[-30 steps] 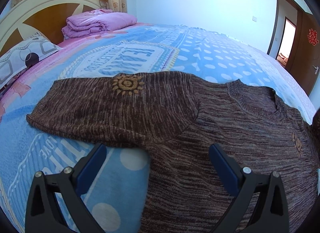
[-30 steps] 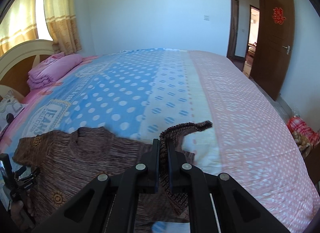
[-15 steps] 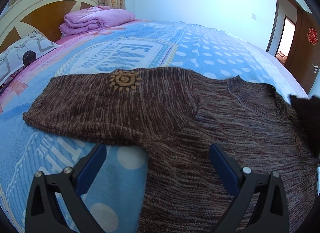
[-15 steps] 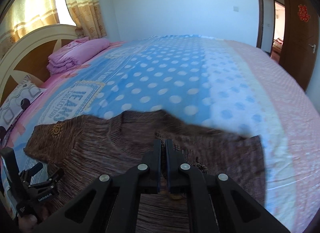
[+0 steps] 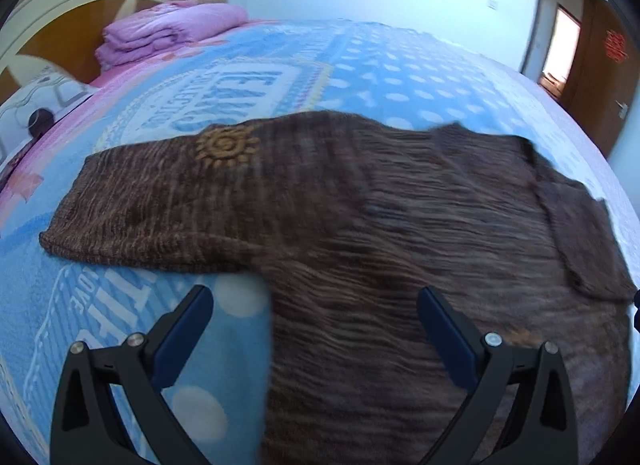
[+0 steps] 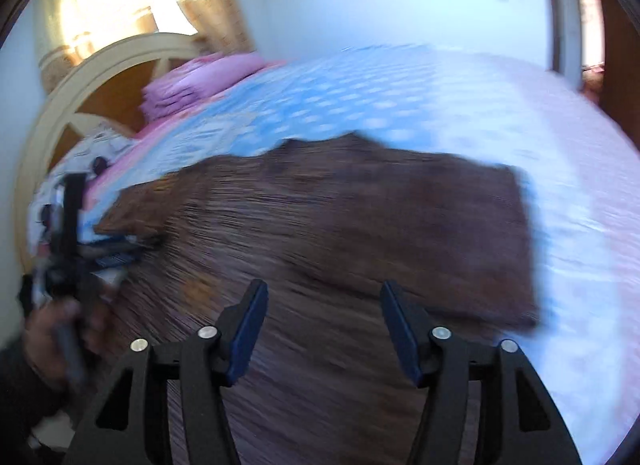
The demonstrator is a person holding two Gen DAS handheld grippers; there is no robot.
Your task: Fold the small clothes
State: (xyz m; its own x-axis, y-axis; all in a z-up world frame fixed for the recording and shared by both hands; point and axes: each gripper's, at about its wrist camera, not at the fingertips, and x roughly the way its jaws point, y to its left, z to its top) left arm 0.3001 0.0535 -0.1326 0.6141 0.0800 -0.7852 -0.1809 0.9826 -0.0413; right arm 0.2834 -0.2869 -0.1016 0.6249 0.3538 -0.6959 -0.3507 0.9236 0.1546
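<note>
Brown sweater [image 5: 360,225] on bed [image 5: 360,77]: right sleeve [image 6: 460,225] folded in; right tool [image 6: 322,329] just released, empty; left tool [image 5: 316,337] spread, empty. Next, likely: left sleeve [image 5: 160,201].

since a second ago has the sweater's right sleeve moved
Yes. The right sleeve now lies folded across the sweater, no longer stretched toward the bedspread's pink side. The right gripper has just opened, nothing between its jaws.

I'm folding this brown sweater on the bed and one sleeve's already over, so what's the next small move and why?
Probably bring the left claw, open and hanging over the sweater, toward the left sleeve and grip its cuff. That sleeve lies spread flat on the bedspread, while the right sleeve is folded across the body and the right claw has just been opening, empty.
</note>
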